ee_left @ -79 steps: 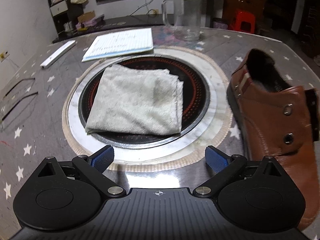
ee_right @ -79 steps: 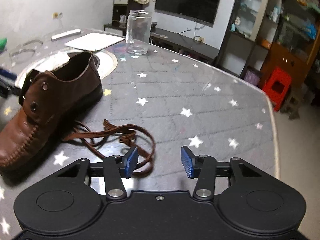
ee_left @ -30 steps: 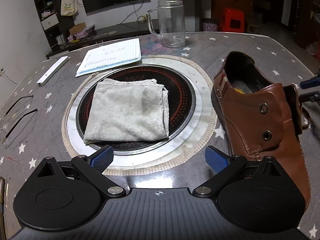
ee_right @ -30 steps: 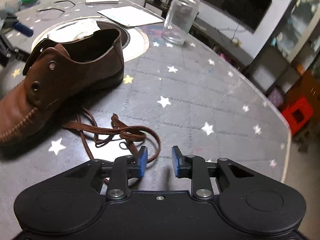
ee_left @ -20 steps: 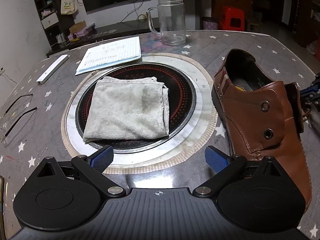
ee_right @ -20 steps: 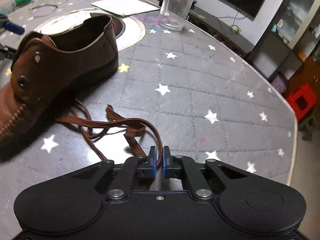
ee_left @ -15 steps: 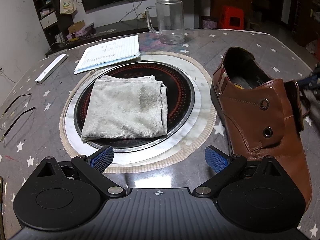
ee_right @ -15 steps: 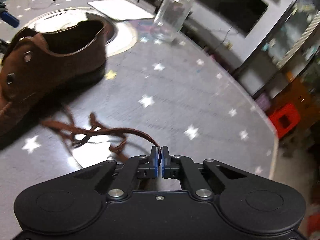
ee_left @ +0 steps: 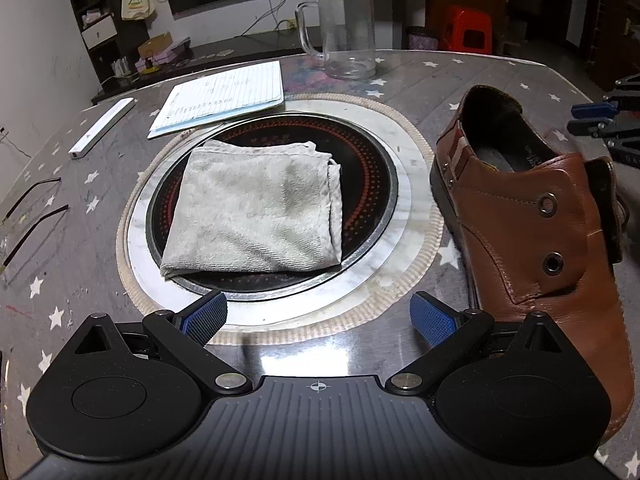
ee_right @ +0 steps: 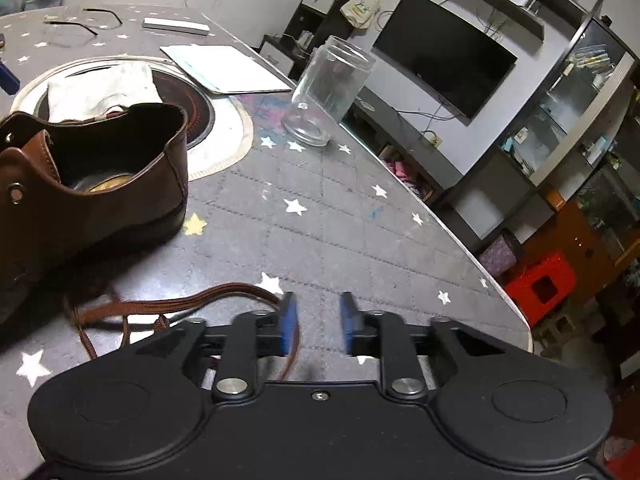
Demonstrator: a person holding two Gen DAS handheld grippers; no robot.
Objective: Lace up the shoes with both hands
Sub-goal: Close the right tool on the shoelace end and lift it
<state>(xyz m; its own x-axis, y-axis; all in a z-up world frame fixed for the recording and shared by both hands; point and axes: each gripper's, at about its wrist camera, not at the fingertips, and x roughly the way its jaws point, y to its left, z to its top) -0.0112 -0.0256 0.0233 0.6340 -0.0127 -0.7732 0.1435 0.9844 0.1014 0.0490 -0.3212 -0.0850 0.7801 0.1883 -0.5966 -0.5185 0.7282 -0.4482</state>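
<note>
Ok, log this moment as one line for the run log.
left gripper: open, idle | right gripper: open, shoelace by left pad, ungripped | shoe: eyelets empty | step: lacing not started

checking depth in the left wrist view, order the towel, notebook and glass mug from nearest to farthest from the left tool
From the left tool:
1. towel, just ahead on the round black burner.
2. notebook, beyond it, slightly left.
3. glass mug, farthest, near the table's far edge, slightly right.

One brown leather shoe (ee_left: 532, 216), one brown lace (ee_right: 188, 304), one folded grey cloth (ee_left: 256, 208). One glass mug (ee_left: 346, 32), one lined notepad (ee_left: 222, 98), one white bar (ee_left: 102, 128). One pair of spectacles (ee_right: 80, 20), two grippers.
</note>
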